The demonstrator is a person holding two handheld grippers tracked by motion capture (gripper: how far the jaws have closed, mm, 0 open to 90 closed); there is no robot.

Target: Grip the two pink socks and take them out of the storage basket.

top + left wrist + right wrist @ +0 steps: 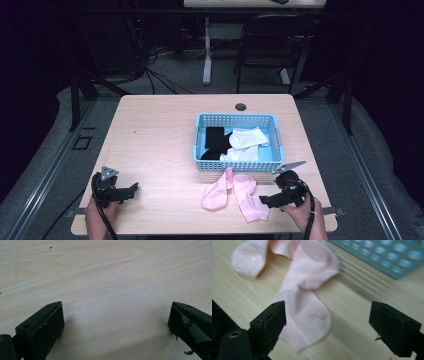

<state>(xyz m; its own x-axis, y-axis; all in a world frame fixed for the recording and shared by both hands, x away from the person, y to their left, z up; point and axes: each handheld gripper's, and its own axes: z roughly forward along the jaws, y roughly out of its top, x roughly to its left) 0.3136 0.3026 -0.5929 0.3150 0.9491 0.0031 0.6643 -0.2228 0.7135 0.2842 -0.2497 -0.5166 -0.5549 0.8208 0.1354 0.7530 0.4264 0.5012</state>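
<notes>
Two pink socks [234,194] lie loosely crossed on the wooden table [160,140], just in front of a blue basket [238,142]. The basket holds black socks [215,141] and white socks [246,143]. My right gripper [266,201] sits at the near right, jaws wide apart, right beside the nearer pink sock [307,315]. In the right gripper view that sock lies flat on the table between the jaws, with no pad touching it. My left gripper [131,191] rests at the near left, open over bare wood [112,302].
The basket's perforated wall [387,257] stands close behind the pink socks. A round cable hole [240,107] sits at the table's far edge. A chair [270,45] and another table's legs stand beyond, on the floor.
</notes>
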